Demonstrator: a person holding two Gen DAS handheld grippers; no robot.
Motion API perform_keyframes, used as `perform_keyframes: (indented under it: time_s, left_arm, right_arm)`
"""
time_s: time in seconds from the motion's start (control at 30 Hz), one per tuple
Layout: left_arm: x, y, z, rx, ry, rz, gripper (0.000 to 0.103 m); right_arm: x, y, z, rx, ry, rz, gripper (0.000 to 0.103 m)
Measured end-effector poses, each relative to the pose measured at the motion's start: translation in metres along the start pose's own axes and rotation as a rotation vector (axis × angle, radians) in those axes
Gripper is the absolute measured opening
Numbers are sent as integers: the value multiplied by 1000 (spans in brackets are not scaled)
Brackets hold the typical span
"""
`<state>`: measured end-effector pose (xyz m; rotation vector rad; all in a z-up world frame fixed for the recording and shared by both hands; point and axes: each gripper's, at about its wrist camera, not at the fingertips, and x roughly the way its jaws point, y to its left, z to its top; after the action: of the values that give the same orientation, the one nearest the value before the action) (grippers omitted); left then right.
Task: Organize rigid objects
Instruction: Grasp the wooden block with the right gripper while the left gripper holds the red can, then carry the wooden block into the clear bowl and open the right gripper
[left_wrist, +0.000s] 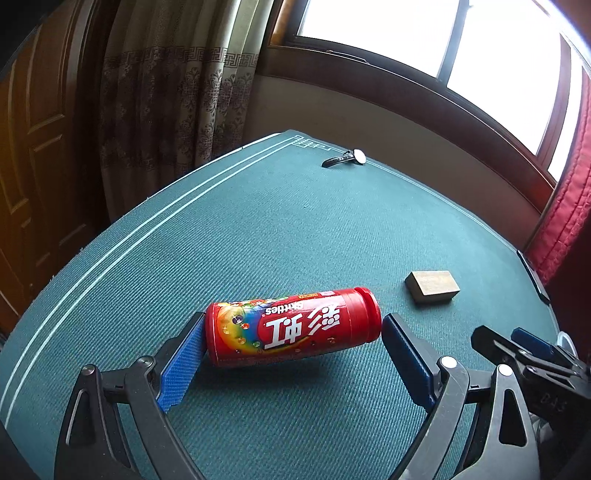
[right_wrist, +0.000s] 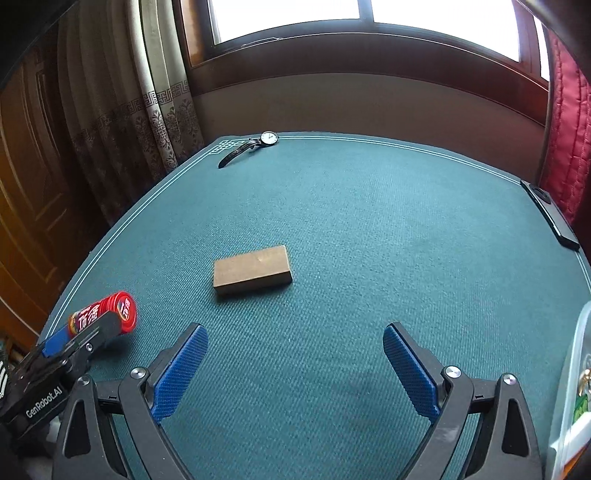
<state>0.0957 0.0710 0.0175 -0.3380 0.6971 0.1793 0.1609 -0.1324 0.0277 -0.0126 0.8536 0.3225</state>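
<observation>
A red Skittles can (left_wrist: 291, 326) lies on its side between the blue pads of my left gripper (left_wrist: 293, 354). The left pad touches its base; a small gap shows at the cap end. The jaws stand wide open. The can also shows in the right wrist view (right_wrist: 101, 317), partly hidden by the left gripper. A brown wooden block (right_wrist: 252, 269) lies flat on the green table mat ahead of my right gripper (right_wrist: 295, 365), which is open and empty. The block also shows in the left wrist view (left_wrist: 432, 286). A wristwatch (right_wrist: 255, 146) lies at the mat's far edge.
A black remote-like bar (right_wrist: 550, 214) lies along the mat's right edge. A clear plastic container (right_wrist: 569, 387) stands at the near right. Curtains, a wooden door and a window surround the table. The right gripper shows in the left wrist view (left_wrist: 532, 354).
</observation>
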Motion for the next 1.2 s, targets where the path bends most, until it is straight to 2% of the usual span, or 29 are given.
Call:
perform_keyframes:
  time_s: [0.3,0.63,0.9,1.2]
  left_arm:
    - [9,8,1,-52,28,-10,92]
    - [9,10,1,-59,29,-13,92]
    - [11,10,1,-62,33,-12,93]
    - [13,6,0,-48,42,-2,95]
  right_arm:
    - [30,25,23,-83,38,11,90]
    - [47,34,29,-123,65,-13,78]
    - [45,42,25,-161,46,-48,64]
    - [22,26,1,-108,26,-69,64]
